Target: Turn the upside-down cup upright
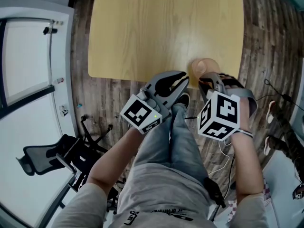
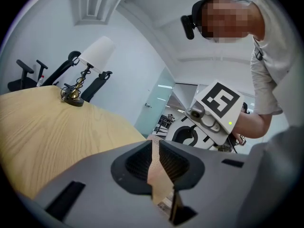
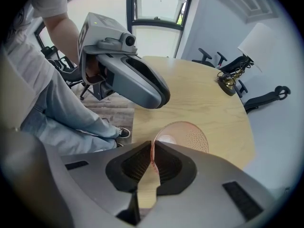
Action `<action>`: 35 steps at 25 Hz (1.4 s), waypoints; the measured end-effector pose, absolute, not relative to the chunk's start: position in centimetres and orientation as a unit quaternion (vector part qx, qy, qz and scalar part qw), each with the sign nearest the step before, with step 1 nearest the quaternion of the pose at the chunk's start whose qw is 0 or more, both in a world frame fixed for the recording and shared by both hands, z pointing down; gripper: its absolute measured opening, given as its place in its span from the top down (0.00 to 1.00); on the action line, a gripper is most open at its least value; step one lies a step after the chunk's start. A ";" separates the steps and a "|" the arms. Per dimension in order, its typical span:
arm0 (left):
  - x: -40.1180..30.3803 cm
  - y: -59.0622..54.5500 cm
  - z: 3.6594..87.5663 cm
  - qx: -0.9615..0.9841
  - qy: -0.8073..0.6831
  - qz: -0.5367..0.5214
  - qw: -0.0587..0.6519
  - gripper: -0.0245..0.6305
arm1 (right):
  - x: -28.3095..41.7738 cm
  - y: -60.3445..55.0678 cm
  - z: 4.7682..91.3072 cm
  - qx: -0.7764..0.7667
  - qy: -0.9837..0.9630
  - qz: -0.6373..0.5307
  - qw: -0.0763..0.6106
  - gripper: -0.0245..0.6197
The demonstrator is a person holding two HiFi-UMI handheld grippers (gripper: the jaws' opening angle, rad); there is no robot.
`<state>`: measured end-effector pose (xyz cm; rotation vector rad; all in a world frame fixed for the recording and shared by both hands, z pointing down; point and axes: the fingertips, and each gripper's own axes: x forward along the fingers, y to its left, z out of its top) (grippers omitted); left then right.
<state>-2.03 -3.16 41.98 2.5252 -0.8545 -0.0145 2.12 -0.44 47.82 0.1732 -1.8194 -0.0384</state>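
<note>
A pale pink translucent cup (image 1: 205, 66) stands at the near edge of the light wooden table (image 1: 161, 27), its open mouth facing up. My right gripper (image 1: 209, 81) points steeply down over it. In the right gripper view the right gripper (image 3: 153, 148) is shut on the cup (image 3: 187, 133), pinching its near rim wall. My left gripper (image 1: 184, 81) sits just left of the cup at the table's edge, apart from it. In the left gripper view its jaws (image 2: 156, 144) stand almost together with nothing between them.
A table lamp (image 2: 80, 82) with a white shade stands at the table's far end, also seen as the lamp (image 3: 237, 70). The person's legs (image 1: 166, 141) are below the table edge. An office chair (image 1: 52, 156) is at left; cables (image 1: 278, 103) lie on the floor at right.
</note>
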 end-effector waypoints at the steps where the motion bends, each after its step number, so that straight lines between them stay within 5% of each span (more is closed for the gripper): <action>1: -2.1 -3.1 42.0 0.921 -0.312 -0.004 0.233 0.89 | 2.1 -0.4 47.8 0.075 -0.789 -0.017 0.610 0.91; 19: -1.9 -2.7 40.0 0.925 -0.312 0.002 0.216 0.90 | 1.7 -2.0 43.1 0.141 -0.829 -0.026 0.540 0.80; 28: -2.1 -1.0 31.6 0.932 -0.313 -0.002 0.183 0.92 | 2.3 -1.6 30.9 0.291 -0.922 0.077 0.243 0.93; 35: -1.2 4.8 22.7 0.936 -0.300 -0.012 0.184 0.93 | 3.6 4.7 21.9 0.383 -0.912 0.108 0.102 0.93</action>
